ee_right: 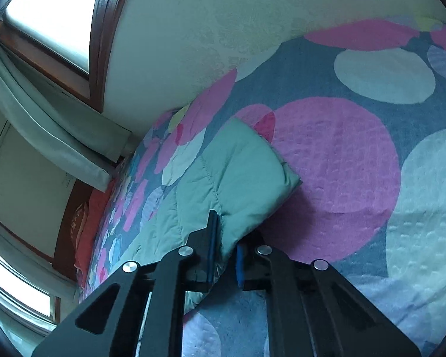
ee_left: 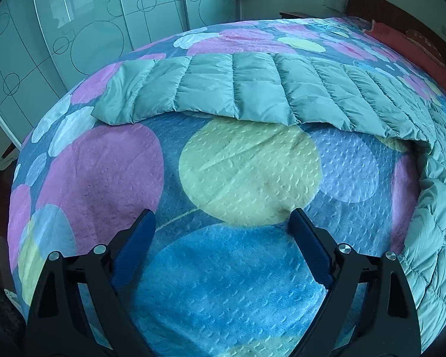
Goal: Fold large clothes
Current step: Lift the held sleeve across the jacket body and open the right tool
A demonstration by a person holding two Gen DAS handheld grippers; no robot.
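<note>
Quilted down jacket (ee_left: 240, 89): lay across patterned bedspread (ee_left: 246, 282), sleeve trailing rightward. Judged light, puffy, slippery; best pinched at hems, cuffs. Left gripper (ee_left: 223, 223): spread wide, empty, above bare bedspread. Right gripper (ee_right: 224, 232): clamped on jacket edge. Ample free bedspread nearside.

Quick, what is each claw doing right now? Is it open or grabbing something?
Left claw: open, holding nothing, above the bedspread.
Right claw: shut on the edge of the green puffy jacket.
</note>
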